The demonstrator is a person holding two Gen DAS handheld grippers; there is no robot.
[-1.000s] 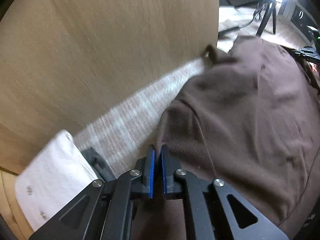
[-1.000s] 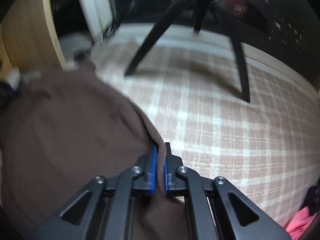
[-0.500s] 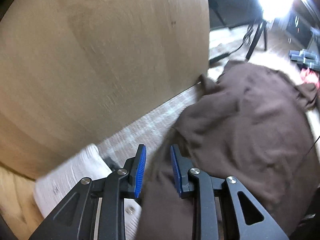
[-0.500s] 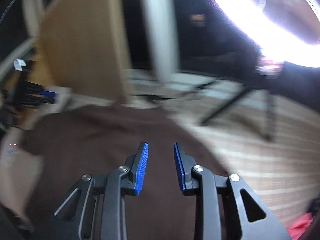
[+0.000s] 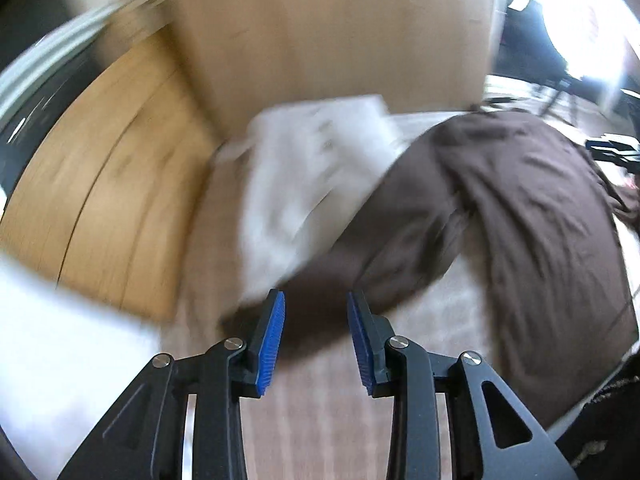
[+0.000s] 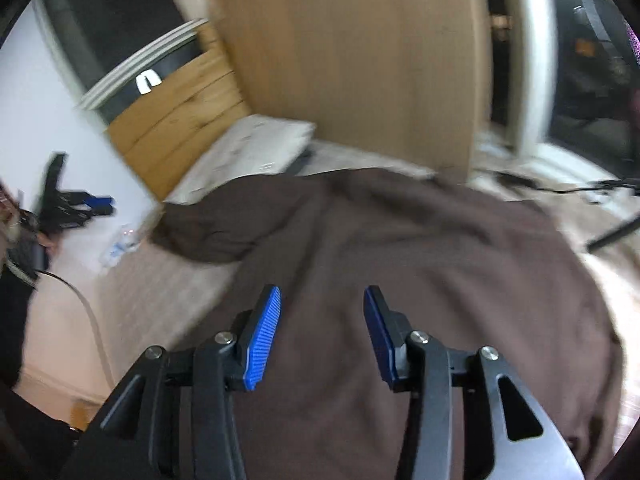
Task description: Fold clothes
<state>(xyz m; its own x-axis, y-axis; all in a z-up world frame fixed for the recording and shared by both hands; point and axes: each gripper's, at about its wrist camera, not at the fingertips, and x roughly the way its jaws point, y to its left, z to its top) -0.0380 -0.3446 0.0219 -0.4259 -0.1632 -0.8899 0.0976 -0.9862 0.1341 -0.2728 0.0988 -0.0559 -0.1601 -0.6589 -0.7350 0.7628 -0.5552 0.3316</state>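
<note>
A brown fleece garment (image 6: 400,264) lies spread on the checked bedcover (image 6: 160,280); one sleeve sticks out to the left. In the left wrist view the same brown garment (image 5: 540,208) fills the right side, its sleeve end lying below my left gripper (image 5: 315,312). That gripper hovers above the cloth, jaws opening, nothing pinched between the blue pads. My right gripper (image 6: 322,304) hangs over the garment's middle, jaws opening too, with no cloth between them. In the right wrist view my left gripper (image 6: 76,204) shows small at the far left.
A folded white garment (image 5: 316,176) lies by the wooden headboard (image 5: 332,28), touching the brown sleeve. The same white stack (image 6: 256,152) sits at the bed's far edge. A bright lamp (image 5: 580,32) and tripod legs (image 6: 616,232) stand to the right.
Both grippers let go of the brown garment's edge, opened, and lifted away from it. The left one swung back so the white folded garment now lies ahead of it.
</note>
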